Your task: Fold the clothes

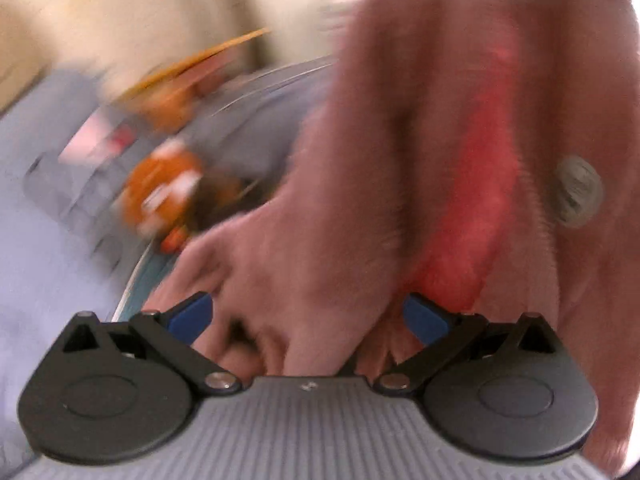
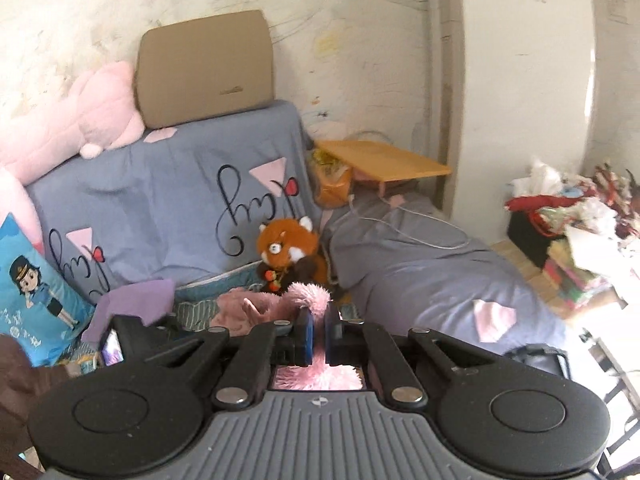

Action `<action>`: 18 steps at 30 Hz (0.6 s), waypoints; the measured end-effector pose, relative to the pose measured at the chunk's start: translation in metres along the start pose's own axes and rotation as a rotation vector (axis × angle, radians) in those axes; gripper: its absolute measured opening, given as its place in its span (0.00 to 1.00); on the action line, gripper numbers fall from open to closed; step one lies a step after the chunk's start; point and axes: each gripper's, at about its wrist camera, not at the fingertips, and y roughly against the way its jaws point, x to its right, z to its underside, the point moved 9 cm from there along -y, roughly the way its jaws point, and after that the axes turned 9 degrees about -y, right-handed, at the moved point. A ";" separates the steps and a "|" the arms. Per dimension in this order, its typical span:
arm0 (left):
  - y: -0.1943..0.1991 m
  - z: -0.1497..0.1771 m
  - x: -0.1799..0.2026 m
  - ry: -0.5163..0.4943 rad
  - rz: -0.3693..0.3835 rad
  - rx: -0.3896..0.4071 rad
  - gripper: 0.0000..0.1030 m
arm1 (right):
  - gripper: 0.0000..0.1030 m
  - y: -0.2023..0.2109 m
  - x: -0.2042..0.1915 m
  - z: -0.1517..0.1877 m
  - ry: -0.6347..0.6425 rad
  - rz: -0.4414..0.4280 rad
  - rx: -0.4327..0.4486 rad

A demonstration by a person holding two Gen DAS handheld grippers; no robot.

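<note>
Between the pressed-together blue pads of the right gripper [image 2: 316,334]: one fluffy pink fleece garment [image 2: 308,294], pinched and hanging over the bed. Across the blurred left-wrist view, same pink fleece filling the frame between the widely spread fingers of the left gripper [image 1: 307,316], with one grey round button [image 1: 578,191]. Behind, one orange plush red panda [image 2: 290,250] on the grey-blue bedsheet [image 2: 420,272], partly hidden by fleece.
</note>
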 end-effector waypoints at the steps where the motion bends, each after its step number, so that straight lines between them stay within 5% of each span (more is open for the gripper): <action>1: -0.004 -0.010 0.012 -0.049 0.039 0.026 1.00 | 0.05 0.005 0.002 0.000 -0.008 0.003 0.006; 3: -0.009 -0.025 0.032 -0.131 0.084 0.070 1.00 | 0.05 0.015 0.003 0.001 -0.020 0.008 0.015; 6: -0.020 -0.039 0.052 -0.236 0.055 0.102 0.96 | 0.05 0.025 0.001 0.006 -0.029 0.008 0.027; 7: -0.028 -0.043 0.054 -0.250 0.039 0.089 0.80 | 0.05 0.028 0.003 0.005 -0.041 0.019 0.037; 8: -0.036 -0.046 0.056 -0.263 0.023 0.076 0.50 | 0.05 0.032 0.007 0.004 -0.058 0.035 0.049; 9: -0.040 -0.048 0.051 -0.237 0.023 0.054 0.32 | 0.03 0.036 0.012 0.000 -0.079 0.053 0.074; 10: -0.044 -0.050 0.046 -0.209 0.022 0.032 0.25 | 0.00 0.040 0.019 -0.006 -0.103 0.073 0.105; 14: -0.026 -0.049 -0.013 0.058 0.007 0.040 0.22 | 0.00 0.061 0.031 -0.041 -0.150 0.089 0.260; 18: 0.006 -0.039 -0.062 0.184 -0.042 0.067 0.21 | 0.08 0.013 0.027 -0.012 -0.096 0.100 0.083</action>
